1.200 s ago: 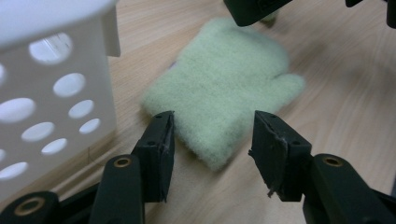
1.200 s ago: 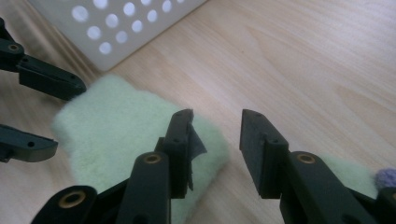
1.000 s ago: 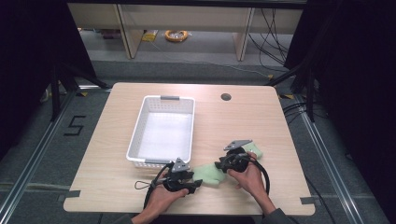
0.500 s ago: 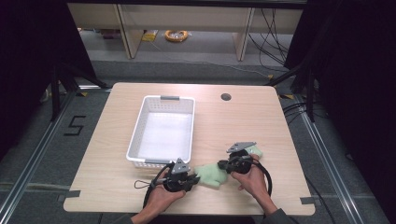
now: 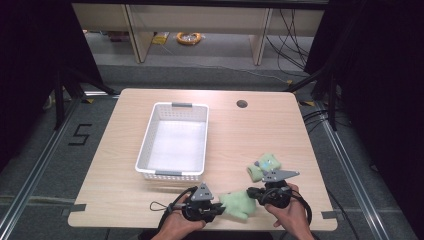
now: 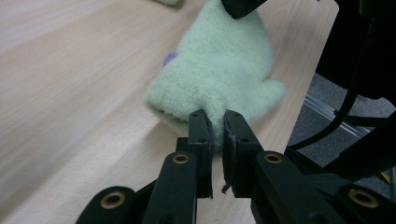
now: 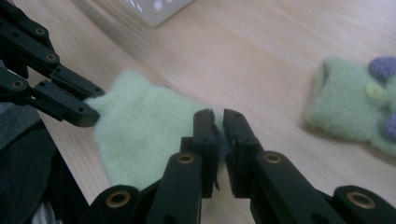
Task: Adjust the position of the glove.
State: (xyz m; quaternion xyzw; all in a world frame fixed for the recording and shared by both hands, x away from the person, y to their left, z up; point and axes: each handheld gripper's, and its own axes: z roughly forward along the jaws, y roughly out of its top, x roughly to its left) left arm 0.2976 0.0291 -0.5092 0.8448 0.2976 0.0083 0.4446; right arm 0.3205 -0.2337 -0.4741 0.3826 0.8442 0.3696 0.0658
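A fluffy pale green sock (image 5: 237, 204) lies at the table's front edge, pinched from both ends. My left gripper (image 5: 219, 210) is shut on its left edge; the left gripper view shows the jaws closed on a fold of the sock (image 6: 219, 70). My right gripper (image 5: 253, 194) is shut on the sock's right edge, with both pads squeezing the fabric (image 7: 140, 126) in the right gripper view. A second green sock (image 5: 263, 166) with purple spots and a button lies flat just beyond the right gripper.
A white plastic basket (image 5: 172, 174) stands empty left of centre, its near wall just behind the left hand. A round cable hole (image 5: 242, 104) sits at the table's back. The table's front edge (image 5: 125, 224) runs right under both hands.
Both hands have pulled toward the front edge, the right one further and to the right. The held sock came along and now lies apart from the second sock.
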